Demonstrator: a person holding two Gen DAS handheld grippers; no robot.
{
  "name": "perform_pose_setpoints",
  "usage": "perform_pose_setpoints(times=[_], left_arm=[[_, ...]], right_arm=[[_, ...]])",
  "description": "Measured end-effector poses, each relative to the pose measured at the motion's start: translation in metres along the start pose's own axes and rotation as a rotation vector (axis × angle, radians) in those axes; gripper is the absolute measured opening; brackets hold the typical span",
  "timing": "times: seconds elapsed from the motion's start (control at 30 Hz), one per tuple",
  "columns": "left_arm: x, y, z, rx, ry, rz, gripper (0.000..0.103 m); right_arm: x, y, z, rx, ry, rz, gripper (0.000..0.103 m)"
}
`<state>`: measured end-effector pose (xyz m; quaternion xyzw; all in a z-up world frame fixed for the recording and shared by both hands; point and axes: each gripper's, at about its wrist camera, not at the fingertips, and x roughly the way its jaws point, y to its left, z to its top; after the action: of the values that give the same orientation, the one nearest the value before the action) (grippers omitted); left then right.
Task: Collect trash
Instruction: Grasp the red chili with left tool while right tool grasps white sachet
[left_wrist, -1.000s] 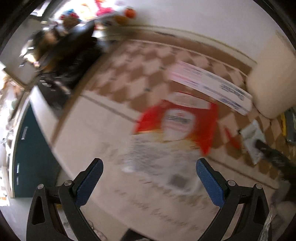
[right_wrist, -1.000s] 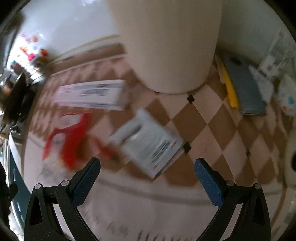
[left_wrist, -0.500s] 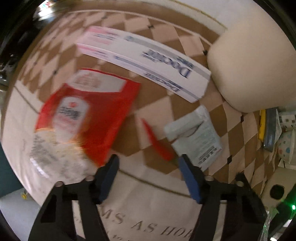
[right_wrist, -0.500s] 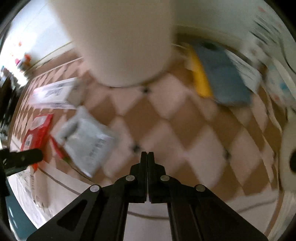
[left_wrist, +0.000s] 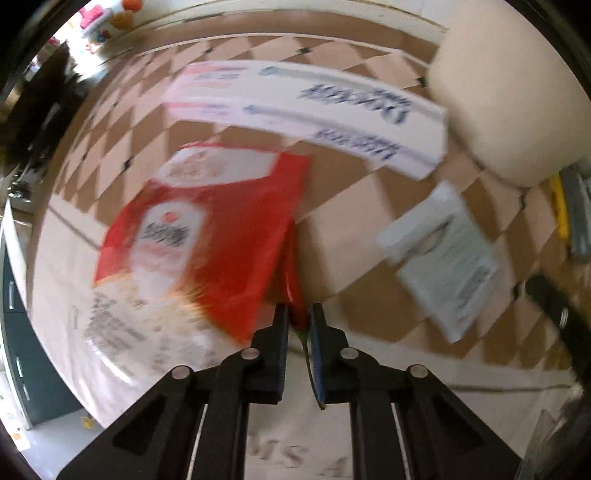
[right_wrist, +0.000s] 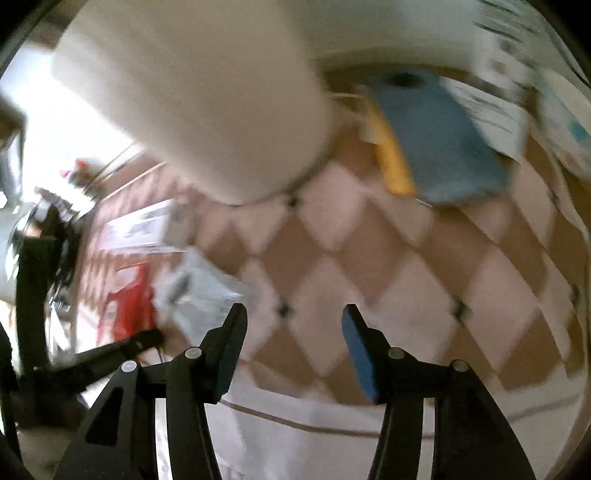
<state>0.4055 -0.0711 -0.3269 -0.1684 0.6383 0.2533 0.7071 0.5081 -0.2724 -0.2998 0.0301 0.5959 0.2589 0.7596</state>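
Note:
My left gripper (left_wrist: 298, 314) points down at the checkered floor and is shut on a thin red strip of wrapper (left_wrist: 293, 273). The strip lies along the right edge of a large red snack packet (left_wrist: 221, 236). A long white carton (left_wrist: 314, 110) lies beyond the packet, and a grey-white pouch (left_wrist: 439, 258) lies to the right. My right gripper (right_wrist: 293, 314) hovers over bare tiles, its jaws opening with nothing between them. The pouch (right_wrist: 199, 291) is just to its left, and the red packet (right_wrist: 129, 306) is further left.
A tall cream bin (right_wrist: 207, 103) stands straight ahead of the right gripper. To the bin's right lie a blue flat object (right_wrist: 443, 140), a yellow one (right_wrist: 391, 155) and printed papers. A pale mat with lettering (left_wrist: 295, 454) lies below both grippers. A dark cabinet (left_wrist: 14, 332) is at far left.
The left gripper came down towards the floor, and its jaws closed from wide open onto the red strip. The right gripper shut, then opened partway while swinging right, away from the pouch.

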Motion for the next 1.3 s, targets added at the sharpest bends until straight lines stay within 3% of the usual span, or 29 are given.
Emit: perform_pose_setpoints(times=[0.23, 0.37, 0.4, 0.5, 0.57, 0.67, 0.97, 1.3], left_arm=[[0.001, 0.016, 0.001, -0.020, -0.009, 0.003, 0.009], [-0.002, 0.022, 0.004, -0.028, -0.018, 0.006, 0.008], [-0.002, 0.022, 0.004, -0.028, -0.022, 0.010, 0.008], [-0.003, 0.024, 0.002, -0.025, -0.031, 0.023, 0.008], [-0.005, 0.022, -0.001, -0.024, -0.041, 0.027, 0.008], [-0.020, 0.018, -0.007, -0.015, -0.075, 0.031, 0.008], [-0.086, 0.031, -0.005, 0.014, -0.250, 0.030, 0.008], [-0.135, 0.081, -0.012, -0.027, -0.385, 0.026, 0.008]], right_arm=[[0.057, 0.074, 0.024, -0.261, 0.058, -0.034, 0.061], [0.069, 0.102, 0.013, -0.378, 0.048, -0.141, 0.064], [0.072, 0.102, 0.017, -0.385, 0.044, -0.151, 0.062], [0.073, 0.110, 0.008, -0.442, -0.002, -0.231, 0.033], [0.071, 0.108, 0.004, -0.447, -0.010, -0.224, 0.011], [0.066, 0.105, 0.002, -0.422, -0.008, -0.218, 0.003], [0.006, 0.078, -0.009, -0.252, -0.072, -0.125, 0.002], [-0.060, 0.094, -0.010, -0.234, -0.155, -0.042, 0.002]])
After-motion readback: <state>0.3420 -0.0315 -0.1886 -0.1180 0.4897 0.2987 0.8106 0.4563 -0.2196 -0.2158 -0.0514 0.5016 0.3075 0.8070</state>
